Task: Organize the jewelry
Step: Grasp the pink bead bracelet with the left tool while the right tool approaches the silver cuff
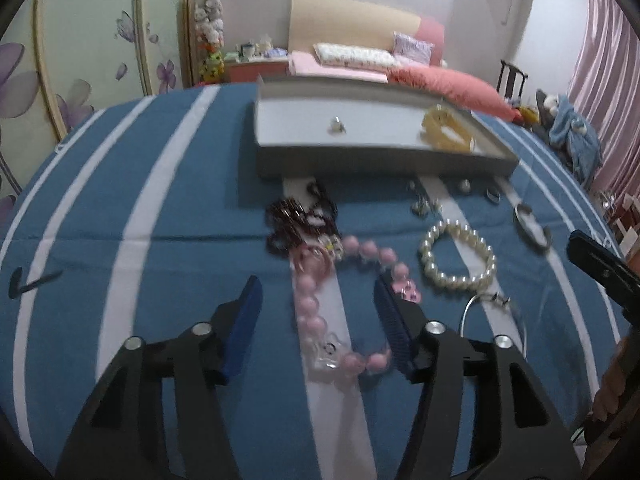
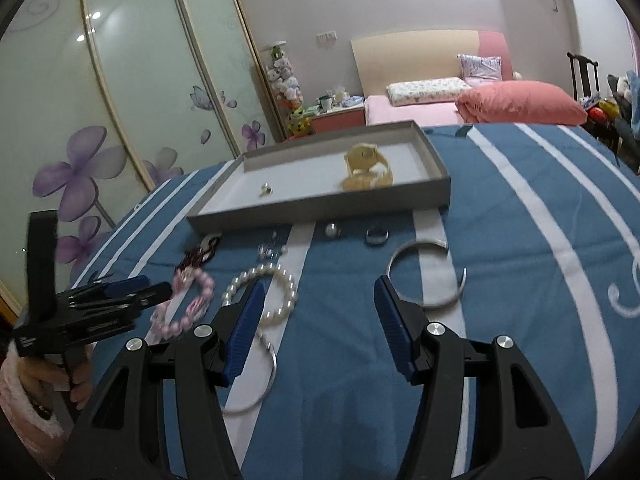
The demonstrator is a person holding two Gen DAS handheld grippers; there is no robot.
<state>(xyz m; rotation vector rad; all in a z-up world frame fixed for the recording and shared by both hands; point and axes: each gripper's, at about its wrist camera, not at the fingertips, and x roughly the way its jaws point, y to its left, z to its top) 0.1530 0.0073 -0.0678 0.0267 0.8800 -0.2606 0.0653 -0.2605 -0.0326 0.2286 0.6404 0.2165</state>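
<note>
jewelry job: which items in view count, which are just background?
Job:
- tray
- pink beads
- pearl bracelet
- dark beads
- silver bangle
- thin hoop
- ring

Background:
- pillow
- wardrobe
- plush toys
- chair

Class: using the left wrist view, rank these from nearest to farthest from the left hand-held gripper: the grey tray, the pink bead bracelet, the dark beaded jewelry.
1. Pink bead bracelet, between the open fingers of the left hand-held gripper.
2. Dark beaded jewelry, ahead, short of the tray.
3. Grey tray, farthest, beyond both.
</note>
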